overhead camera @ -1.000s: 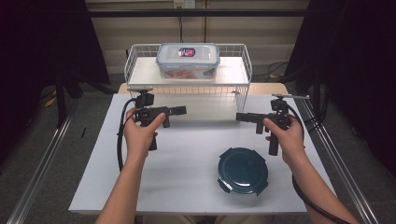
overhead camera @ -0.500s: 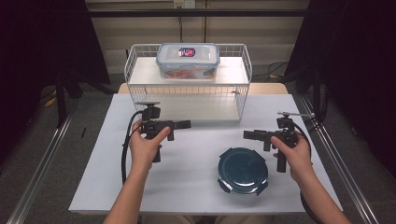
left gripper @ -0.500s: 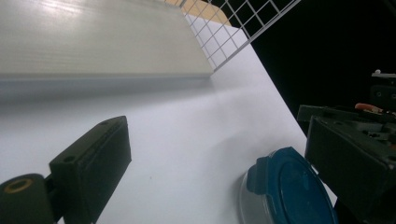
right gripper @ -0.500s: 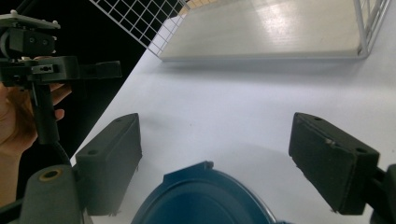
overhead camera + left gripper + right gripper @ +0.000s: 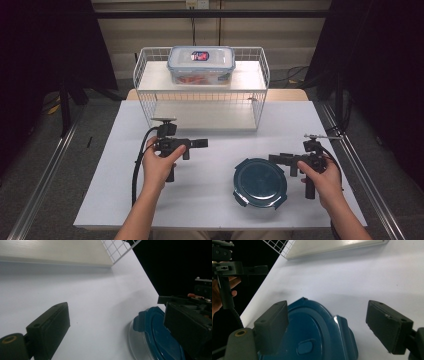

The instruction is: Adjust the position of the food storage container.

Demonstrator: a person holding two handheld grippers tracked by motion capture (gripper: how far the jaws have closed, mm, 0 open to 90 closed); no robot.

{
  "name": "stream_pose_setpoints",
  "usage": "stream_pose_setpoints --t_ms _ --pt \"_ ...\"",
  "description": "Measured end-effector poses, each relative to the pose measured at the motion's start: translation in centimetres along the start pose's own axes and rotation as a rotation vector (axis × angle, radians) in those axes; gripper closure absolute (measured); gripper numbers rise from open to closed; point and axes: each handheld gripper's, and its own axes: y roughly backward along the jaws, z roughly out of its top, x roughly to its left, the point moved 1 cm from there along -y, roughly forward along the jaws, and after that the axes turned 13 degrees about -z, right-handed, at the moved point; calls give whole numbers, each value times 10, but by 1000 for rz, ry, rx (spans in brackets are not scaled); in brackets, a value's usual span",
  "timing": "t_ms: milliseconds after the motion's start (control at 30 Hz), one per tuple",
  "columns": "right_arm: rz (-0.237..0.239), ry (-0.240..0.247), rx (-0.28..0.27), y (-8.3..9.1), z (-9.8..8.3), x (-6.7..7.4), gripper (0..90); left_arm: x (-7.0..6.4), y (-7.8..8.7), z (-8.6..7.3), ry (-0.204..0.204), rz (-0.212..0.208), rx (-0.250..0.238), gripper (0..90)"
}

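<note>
Setting: white table point(image 5: 210, 200) in a dark curtained room, with a white wire rack point(image 5: 150, 90) at the far edge and a clear lidded food box point(image 5: 201, 64) sitting on top of the rack.

Thing in play: round dark-blue lid point(image 5: 260, 183), lying flat on the table, near side, right of centre.

Key relation: lid sits just beside the right gripper point(image 5: 274, 159), slightly nearer the person than its jaws and toward the table's middle. In the right gripper view the lid point(image 5: 312, 337) is low in the picture, its rim running under the left-hand jaw, apart from the other one.

Long axis: none really, it's round, but it has clip tabs sticking out at the rim, so those look like the easy bite.

Nearer hand: right, clearly. Left gripper point(image 5: 202, 143) is well apart, out over bare table.

Right pose: held level, pointing left across the table, jaws spread wide, nothing in them.

Left pose: held level, pointing right toward the lid point(image 5: 155, 337), jaws also spread apart and empty.

My guess: right one dips and slides forward onto the rim.
</note>
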Motion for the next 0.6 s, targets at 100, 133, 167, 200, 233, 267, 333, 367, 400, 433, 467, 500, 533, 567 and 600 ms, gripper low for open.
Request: stream_pose_setpoints --t_ms 100,133,167,200,233,267,333,367,400,433,467,500,533,567,600 --pt "2 -16 12 1 -5 -3 183 0 -4 -3 -2 -22 6 67" --pt "2 -16 12 1 -5 -3 183 0 -4 -3 -2 -22 6 67" --pt "3 -18 14 1 -6 -4 186 -1 -7 -5 -1 -32 18 67" --pt "-10 -25 16 3 -11 -7 192 0 -8 -6 -4 -37 26 66" --pt "-12 -30 20 4 -13 -7 193 -1 -11 -7 1 -33 34 66" --pt "-16 -28 22 5 -14 -8 195 -1 -13 -8 8 -45 37 66" --pt "-23 -25 24 6 -17 -10 201 0 -15 -8 7 -42 39 66" --pt "-22 -31 21 6 -19 -10 201 0 -15 -8 3 -44 43 66" --pt "-21 -34 25 7 -20 -11 203 0 -17 -9 10 -48 46 66" --pt "-22 -37 26 9 -21 -11 203 1 -17 -9 -2 -39 48 66" --pt "-28 -36 23 10 -22 -11 205 1 -17 -9 -4 -39 55 66" --pt "-26 -37 21 11 -24 -12 206 0 -18 -10 4 -45 53 66" --pt "-29 -42 20 13 -25 -12 206 -1 -18 -10 5 -47 54 66" --pt "-31 -37 17 14 -26 -13 207 -1 -18 -10 2 -48 55 66" --pt "-32 -41 18 16 -28 -13 209 -1 -18 -10 -5 -42 50 66"
